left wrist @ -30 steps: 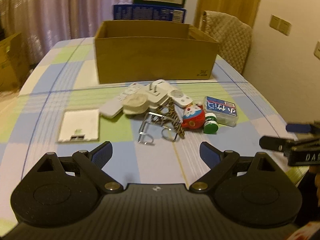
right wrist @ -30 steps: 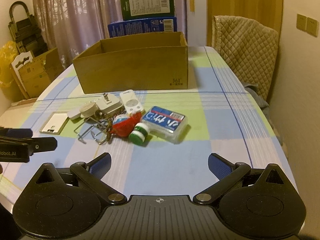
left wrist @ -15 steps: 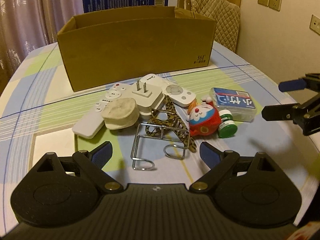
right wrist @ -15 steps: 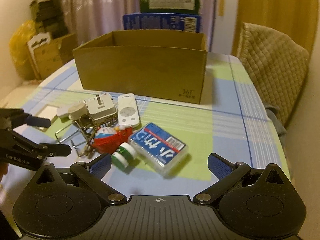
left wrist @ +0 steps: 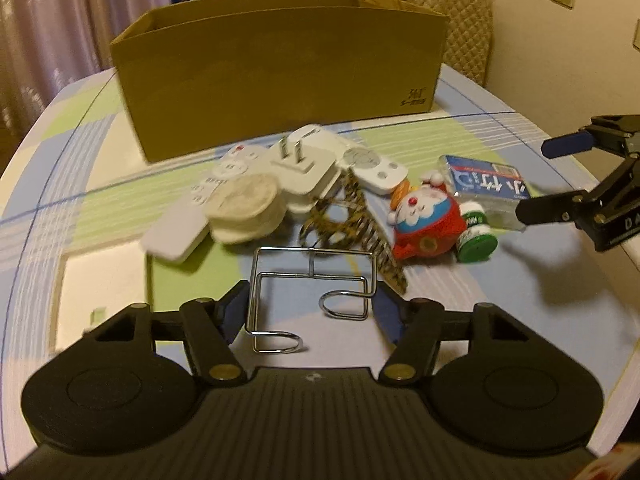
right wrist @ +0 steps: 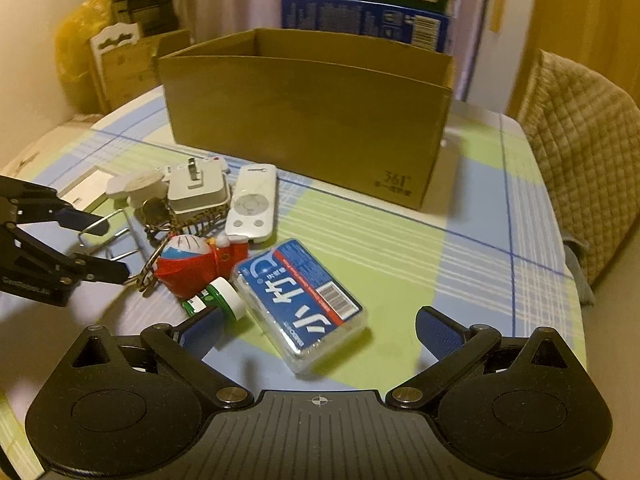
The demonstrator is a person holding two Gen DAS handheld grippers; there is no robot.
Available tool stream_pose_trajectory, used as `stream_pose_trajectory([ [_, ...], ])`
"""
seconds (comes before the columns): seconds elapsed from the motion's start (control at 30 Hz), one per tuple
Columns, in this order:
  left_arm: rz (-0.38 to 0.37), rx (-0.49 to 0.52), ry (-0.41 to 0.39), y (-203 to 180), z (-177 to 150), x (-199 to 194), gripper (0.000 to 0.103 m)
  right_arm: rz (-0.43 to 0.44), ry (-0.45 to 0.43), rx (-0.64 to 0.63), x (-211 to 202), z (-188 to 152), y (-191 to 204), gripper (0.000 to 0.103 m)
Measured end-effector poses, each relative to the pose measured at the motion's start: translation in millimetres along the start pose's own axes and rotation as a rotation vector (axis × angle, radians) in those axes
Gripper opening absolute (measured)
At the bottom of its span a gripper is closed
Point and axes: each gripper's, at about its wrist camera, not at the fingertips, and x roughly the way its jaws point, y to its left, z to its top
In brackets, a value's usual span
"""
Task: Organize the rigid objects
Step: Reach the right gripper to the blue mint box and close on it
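Note:
A chrome wire rack [left wrist: 312, 276] lies on the checked tablecloth, nearest of a pile of small items. My left gripper [left wrist: 310, 312] straddles it; its jaws are closing and the blue pads [left wrist: 236, 312] touch the rack's two sides. The same gripper [right wrist: 106, 250] shows at the left of the right wrist view. My right gripper [right wrist: 320, 328] stands open just above a clear case with a blue label [right wrist: 300, 296], with a green-capped bottle [right wrist: 224, 300] by its left finger. A red and blue cat toy [left wrist: 424, 220] lies between rack and case.
An open cardboard box [left wrist: 280, 72] stands behind the pile. Two white remotes [left wrist: 372, 164], a plug adapter [left wrist: 304, 168], a cream round disc [left wrist: 244, 204] and a leopard-print clip [left wrist: 352, 216] crowd together. A white card [left wrist: 100, 272] lies left; a quilted chair [right wrist: 580, 152] stands right.
My left gripper came forward and down over the wire rack, and its jaws narrowed onto it. My right gripper moved closer in over the blue-labelled case and rolled.

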Motion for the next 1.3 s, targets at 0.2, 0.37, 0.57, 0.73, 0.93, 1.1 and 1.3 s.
stream_pose_trajectory([
  [0.2,0.021,-0.005,-0.005,2.3,-10.0,-8.6,0.062,0.002,0.050,-0.078,17.3,4.6,0.3,0.090],
  [0.37,0.018,-0.023,-0.017,3.7,-10.1,-8.5,0.062,0.021,0.079,-0.106,34.7,7.1,-3.0,0.085],
  [0.57,0.025,-0.046,-0.030,3.7,-9.9,-7.4,0.066,0.063,0.106,-0.105,44.5,10.7,-2.1,0.070],
  [0.73,0.042,-0.054,-0.039,4.2,-9.5,-7.2,0.066,0.044,0.136,-0.066,39.2,10.4,2.1,0.063],
  [0.93,0.059,-0.060,-0.038,4.4,-8.2,-2.4,0.066,0.034,0.140,-0.020,39.0,10.1,1.8,0.063],
  [1.1,0.061,-0.061,-0.038,4.1,-7.8,-2.0,0.063,0.029,0.143,-0.018,41.4,12.1,2.9,0.063],
  [1.3,0.065,-0.079,-0.051,6.3,-6.8,-8.0,0.062,-0.014,0.139,-0.018,34.3,16.7,5.7,0.057],
])
